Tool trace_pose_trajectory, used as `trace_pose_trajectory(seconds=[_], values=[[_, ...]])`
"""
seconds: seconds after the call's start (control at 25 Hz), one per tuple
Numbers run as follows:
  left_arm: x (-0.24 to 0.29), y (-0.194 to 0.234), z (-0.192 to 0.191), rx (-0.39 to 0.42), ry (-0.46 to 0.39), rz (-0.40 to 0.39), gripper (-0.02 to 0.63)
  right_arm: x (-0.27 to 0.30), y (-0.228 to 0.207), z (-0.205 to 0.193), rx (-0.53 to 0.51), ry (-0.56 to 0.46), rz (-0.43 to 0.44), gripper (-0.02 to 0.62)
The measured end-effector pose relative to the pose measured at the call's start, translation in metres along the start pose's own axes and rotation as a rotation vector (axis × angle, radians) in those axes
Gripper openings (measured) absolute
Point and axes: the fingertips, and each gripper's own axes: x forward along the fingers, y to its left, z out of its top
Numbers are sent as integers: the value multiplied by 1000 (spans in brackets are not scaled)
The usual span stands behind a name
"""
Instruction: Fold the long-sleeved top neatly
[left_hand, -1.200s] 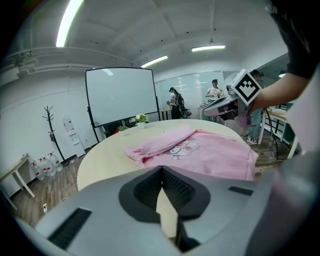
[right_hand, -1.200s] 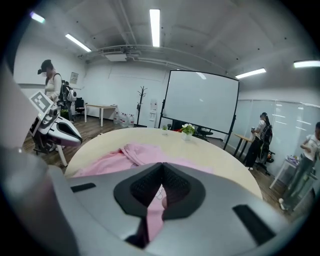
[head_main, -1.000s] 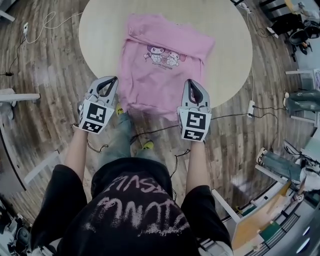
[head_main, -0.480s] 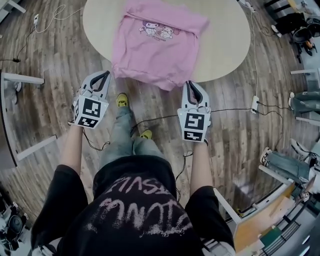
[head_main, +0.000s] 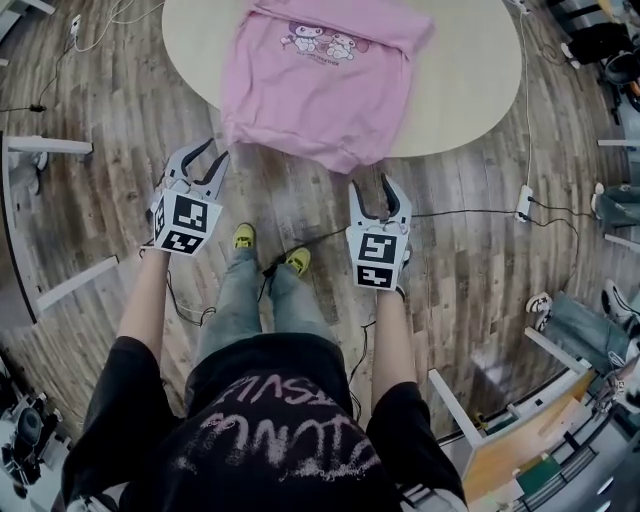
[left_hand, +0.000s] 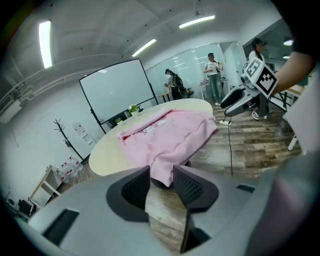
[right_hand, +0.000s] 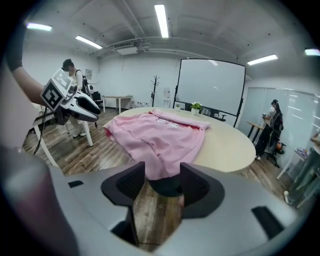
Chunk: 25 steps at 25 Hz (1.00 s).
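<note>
Now both grippers hang off the cloth, over the floor in front of the counter (head_main: 470, 90). The left gripper (head_main: 205, 162) and the right gripper (head_main: 373, 195) have just been opening their jaws, and nothing sits between them. The pink long-sleeved top (head_main: 320, 85) lies print-up on the round counter, its near hem drooping over the edge. This looks like a let-go between folds, with the folding far from done. Next, each gripper probably needs a fresh hold, likely on the hanging hem, both closing evenly
</note>
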Motion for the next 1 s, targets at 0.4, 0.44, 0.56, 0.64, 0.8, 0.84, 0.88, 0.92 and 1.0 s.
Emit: trace_pose_trajectory(seconds=[0.4,0.44,0.56,0.64,0.8,0.84,0.88,0.92,1.0], values=[[48,-8,-48,2,15,-3,202,56,30,-38,33,29,-52,244],[51,-8,-49,-4,6,-1,202,58,29,-37,36,17,-66,239],[57,-7,-45,-27,-33,1,202,62,25,-31,36,-17,-110,195],[60,-6,-41,-32,-48,3,202,61,21,-27,35,-33,-138,156],[64,-1,-37,-29,-51,8,130,50,9,-19,24,-62,-190,67],[64,0,-37,-27,-48,10,109,46,6,-18,23,-69,-200,47],[63,1,-38,-26,-43,12,86,42,4,-17,26,-73,-207,31],[62,3,-39,-27,-38,16,67,38,2,-17,33,-76,-210,26],[58,4,-41,-28,-33,19,45,32,-2,-18,45,-76,-215,25]])
